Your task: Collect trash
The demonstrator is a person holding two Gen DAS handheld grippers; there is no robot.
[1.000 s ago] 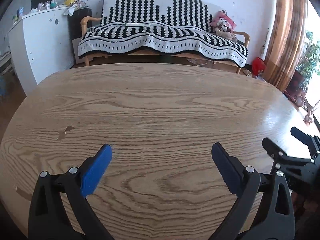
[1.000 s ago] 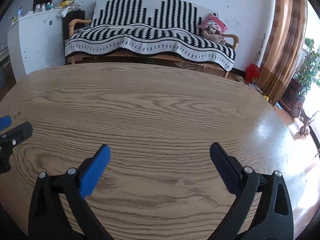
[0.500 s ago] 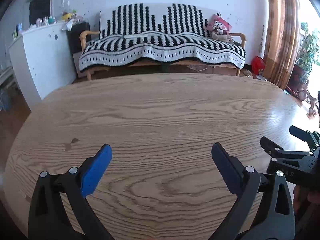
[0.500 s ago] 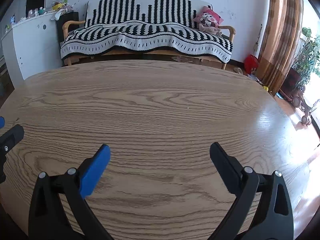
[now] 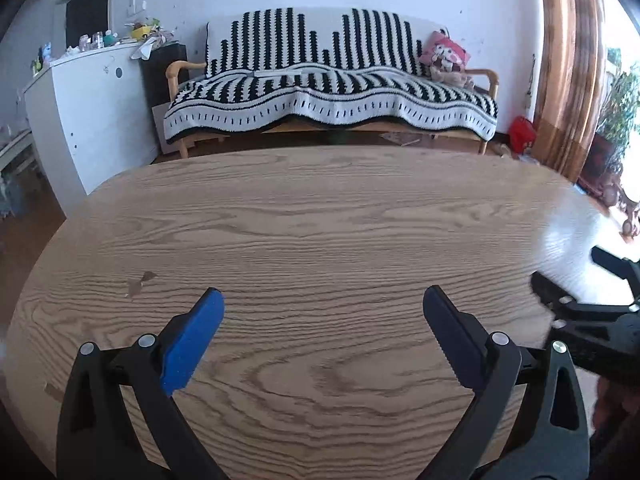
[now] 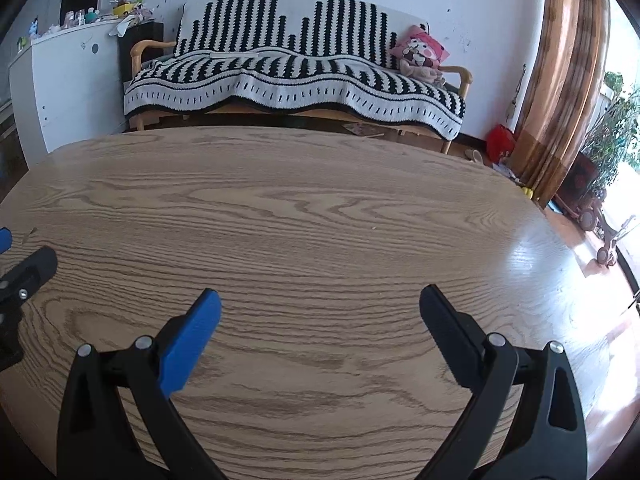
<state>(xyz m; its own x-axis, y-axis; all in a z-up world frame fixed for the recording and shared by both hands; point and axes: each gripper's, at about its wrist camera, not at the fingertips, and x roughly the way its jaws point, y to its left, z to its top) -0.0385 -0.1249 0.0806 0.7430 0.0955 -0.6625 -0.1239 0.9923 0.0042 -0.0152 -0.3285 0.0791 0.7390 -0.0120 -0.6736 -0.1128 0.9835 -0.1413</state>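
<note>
Both the left tool (image 5: 322,308) and the right tool (image 6: 320,308) hang spread wide and empty side by side above the wooden surface (image 5: 320,220), likely poised to search, since no trash shows anywhere toward 12 o'clock.

Right gripper (image 5: 592,280) was cut off by the right edge of the left wrist view and motion-blurred. Left gripper (image 6: 16,256) was cropped at the left edge of the right wrist view, only one black finger and a sliver of blue pad visible. Clutter on the white cabinet (image 5: 96,92) too small to identify. Table (image 6: 320,220) near edge hidden behind the gripper bodies. Plush toy (image 6: 420,56) details unclear.
</note>
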